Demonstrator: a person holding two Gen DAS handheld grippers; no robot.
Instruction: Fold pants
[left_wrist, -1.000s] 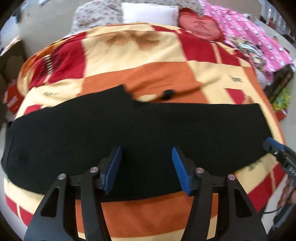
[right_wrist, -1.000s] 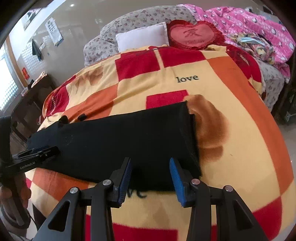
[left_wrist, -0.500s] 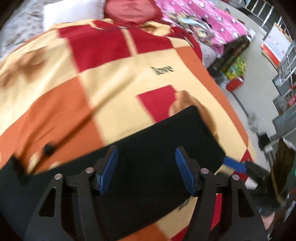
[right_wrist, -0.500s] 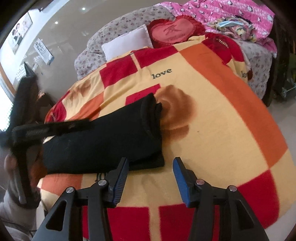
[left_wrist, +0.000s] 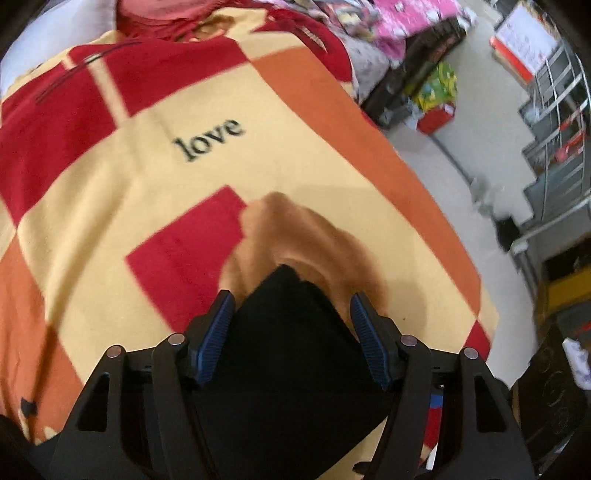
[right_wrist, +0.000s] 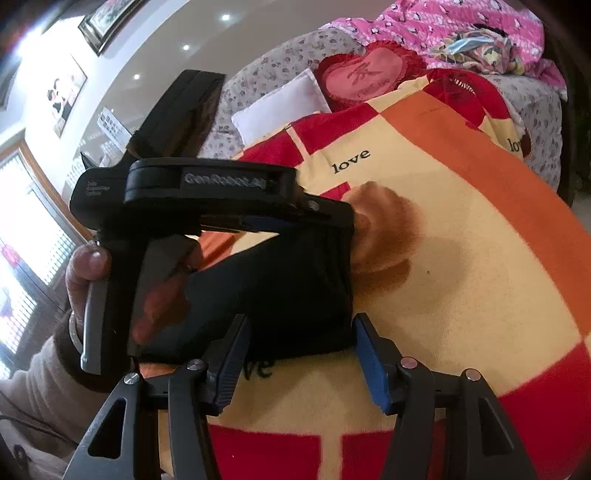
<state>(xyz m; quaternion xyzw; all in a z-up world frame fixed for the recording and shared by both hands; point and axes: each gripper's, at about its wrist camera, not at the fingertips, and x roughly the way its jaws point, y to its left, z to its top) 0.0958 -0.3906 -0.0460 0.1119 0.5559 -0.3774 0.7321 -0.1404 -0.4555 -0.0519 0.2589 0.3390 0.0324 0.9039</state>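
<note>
The black pants (right_wrist: 295, 288) lie folded in a thick stack on the patterned blanket (right_wrist: 461, 295). In the left wrist view the pants (left_wrist: 291, 369) fill the space between the open blue pads, their corner pointing at the brown bear print (left_wrist: 295, 232). My left gripper (left_wrist: 291, 332) is open just above the pants; in the right wrist view its black body (right_wrist: 207, 199) hovers over the stack's far edge. My right gripper (right_wrist: 303, 362) is open at the stack's near edge, holding nothing.
The blanket (left_wrist: 129, 177) of red, orange and yellow squares covers the bed. A white pillow (right_wrist: 280, 103), a red heart cushion (right_wrist: 365, 77) and pink bedding (right_wrist: 461, 29) lie at the head. Floor, metal racks (left_wrist: 554, 122) and clutter are off the bed's right side.
The left gripper swept right across the bed from the long flat pants to the right end. The pants went from one long strip to a short thick stack. The right gripper stayed at the near edge.
</note>
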